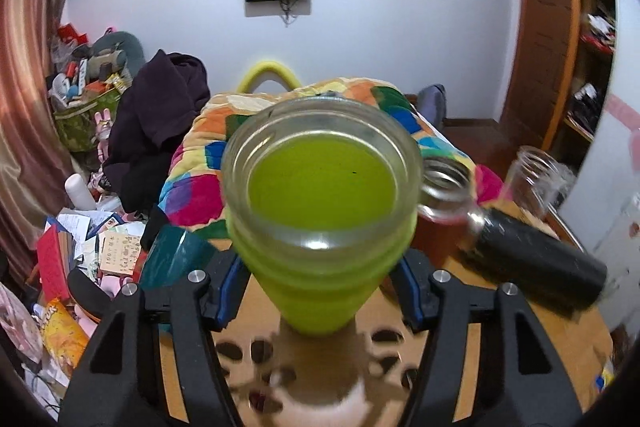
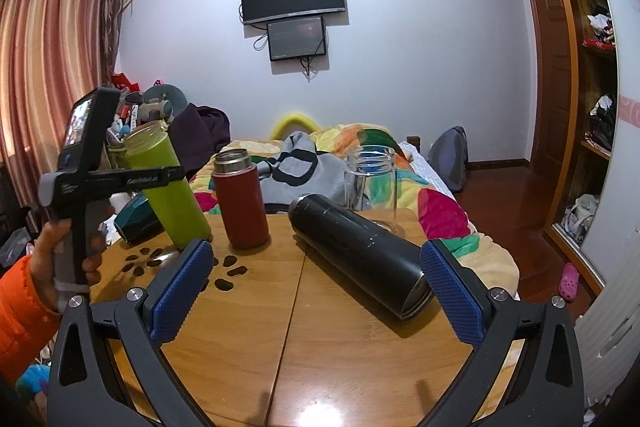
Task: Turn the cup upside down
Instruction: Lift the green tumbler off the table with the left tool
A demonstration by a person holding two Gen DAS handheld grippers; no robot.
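Green cup: matt body, translucent glossy rim. Red flask: matt red coat, brushed metal neck. Black flask: dark satin finish, scuffed, with a metal end ring. Jar: clear glass. Desk: varnished wood, visible grain. Right gripper: matt black plastic, with dimpled blue rubbery pads.
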